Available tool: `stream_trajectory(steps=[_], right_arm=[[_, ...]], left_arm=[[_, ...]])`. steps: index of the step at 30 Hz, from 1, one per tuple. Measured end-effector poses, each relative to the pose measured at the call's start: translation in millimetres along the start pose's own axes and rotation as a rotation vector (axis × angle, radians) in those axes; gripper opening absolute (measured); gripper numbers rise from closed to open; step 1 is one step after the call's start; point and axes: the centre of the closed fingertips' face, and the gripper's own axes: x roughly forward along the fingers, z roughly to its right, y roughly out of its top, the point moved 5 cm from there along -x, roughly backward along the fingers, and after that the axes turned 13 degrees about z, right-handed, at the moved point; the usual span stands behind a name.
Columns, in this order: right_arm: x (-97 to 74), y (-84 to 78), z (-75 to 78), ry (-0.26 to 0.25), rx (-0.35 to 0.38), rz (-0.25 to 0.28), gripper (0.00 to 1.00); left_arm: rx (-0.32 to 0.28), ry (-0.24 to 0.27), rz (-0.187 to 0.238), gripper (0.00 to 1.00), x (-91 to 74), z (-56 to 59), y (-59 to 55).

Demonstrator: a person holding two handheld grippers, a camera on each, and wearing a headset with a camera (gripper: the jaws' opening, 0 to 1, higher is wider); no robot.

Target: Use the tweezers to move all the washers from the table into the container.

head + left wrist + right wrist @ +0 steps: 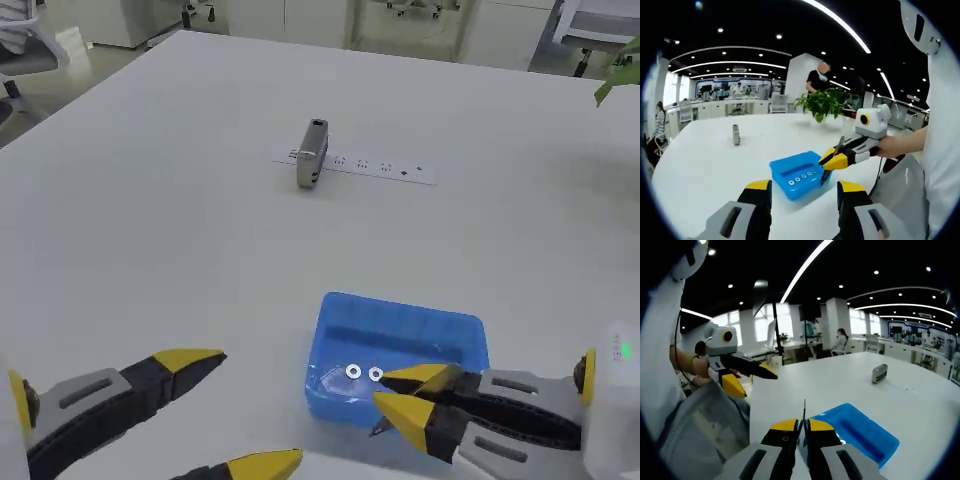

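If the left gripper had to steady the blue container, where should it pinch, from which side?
Probably the left wall of the blue container, approached from the left by the open left gripper: that wall is a thin upright lip, and the right gripper with the tweezers crowds the right side.

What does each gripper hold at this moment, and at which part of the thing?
The right gripper is shut on the tweezers, near their middle; both ends stick out. The left gripper holds nothing.
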Motion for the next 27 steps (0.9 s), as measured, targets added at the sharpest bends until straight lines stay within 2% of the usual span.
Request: stream_trajectory(steps=[2, 6, 8, 10, 12, 16, 18, 19, 22, 25, 27], right_arm=[[-3.2, -5.8, -5.9, 0.028, -0.010, -0.027, 0.03], [-9.9, -15.1, -14.5, 0.066, -0.019, -0.065, 0.03], [-13.2, -20.3, -19.0, 0.088, -0.022, -0.088, 0.03], [-16.9, -29.0, -22.4, 0.098, -0.019, -0.128, 0.03], [-19.2, -35.4, -25.2, 0.098, -0.033, -0.143, 0.03], [-24.3, -43.8, -31.4, 0.113, -0.067, -0.193, 0.03], [-26.7, -47.0, -33.9, 0.120, -0.095, -0.226, 0.03], [-28.7, -48.8, -35.2, 0.127, -0.119, -0.255, 0.03], [-31.4, -52.9, -39.0, 0.145, -0.168, -0.299, 0.03], [-31.6, -54.6, -41.5, 0.157, -0.180, -0.307, 0.03], [-31.3, -53.2, -41.3, 0.156, -0.175, -0.299, 0.03]], left_arm=[[0.006, -0.069, -0.023, 0.40, 5.6, 8.5, 2.5], [0.000, -0.173, -0.053, 0.34, 18.2, 22.8, 4.0], [0.006, -0.229, -0.062, 0.27, 25.2, 31.0, 5.6], [0.028, -0.288, -0.075, 0.21, 32.6, 39.0, 5.2], [0.040, -0.343, -0.098, 0.18, 40.6, 47.1, 2.7], [0.025, -0.427, -0.134, 0.16, 53.5, 61.3, -0.5], [-0.009, -0.474, -0.185, 0.14, 58.9, 68.3, -4.4], [0.002, -0.502, -0.202, 0.15, 62.4, 71.6, -5.9], [0.038, -0.535, -0.221, 0.14, 71.3, 77.8, -7.3], [0.048, -0.584, -0.243, 0.11, 76.2, 84.8, -9.6], [0.103, -0.617, -0.289, 0.10, 76.6, 87.4, -15.4]])
